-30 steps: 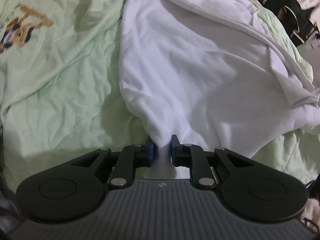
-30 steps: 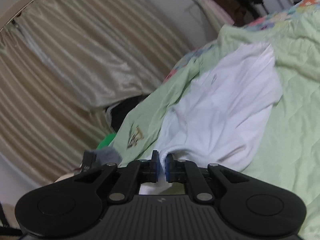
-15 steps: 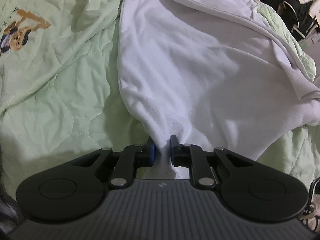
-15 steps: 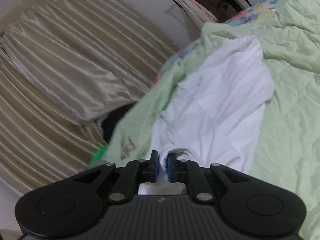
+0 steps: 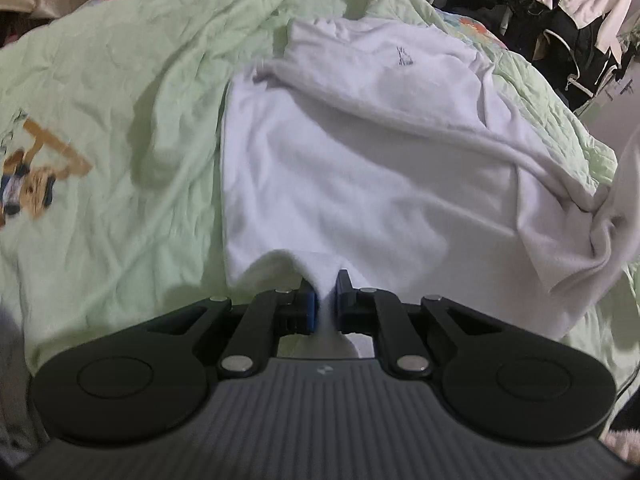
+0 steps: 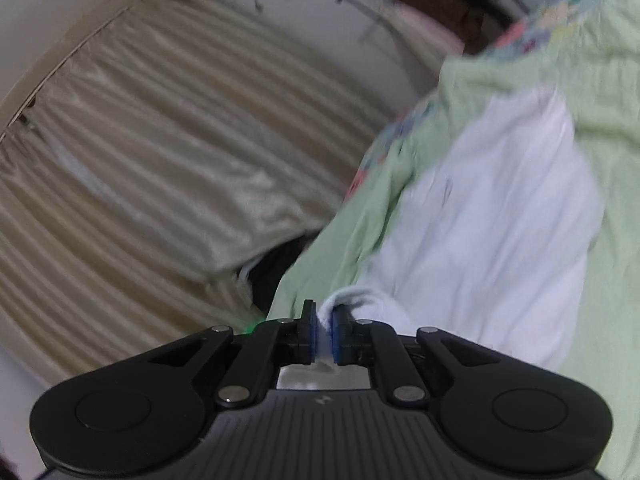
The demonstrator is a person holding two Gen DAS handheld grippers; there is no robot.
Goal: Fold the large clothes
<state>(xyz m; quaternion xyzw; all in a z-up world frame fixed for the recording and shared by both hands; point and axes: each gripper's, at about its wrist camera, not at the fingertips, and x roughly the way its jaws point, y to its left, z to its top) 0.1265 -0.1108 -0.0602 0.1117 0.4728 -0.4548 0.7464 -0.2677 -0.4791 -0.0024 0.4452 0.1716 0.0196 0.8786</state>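
A large white shirt (image 5: 360,168) with a small dark logo lies spread on a pale green quilt (image 5: 120,120). My left gripper (image 5: 326,300) pinches the shirt's near edge between its blue pads, the jaws closing on the cloth, which rises in a small peak. A long fold runs across the shirt toward the right. In the right wrist view, my right gripper (image 6: 325,332) grips a rolled white edge of the same shirt (image 6: 500,220), jaws closing tight on it, lifted above the quilt (image 6: 608,80).
A cartoon print (image 5: 32,172) marks the quilt at left. Dark hanging clothes (image 5: 560,8) crowd the far right. Beige striped curtains (image 6: 160,160) fill the left of the right wrist view, beyond the bed's edge.
The left gripper rose and drew back with the cloth, so more of the far shirt and quilt shows. The right gripper swung sideways, and the curtain now fills more of its blurred view.
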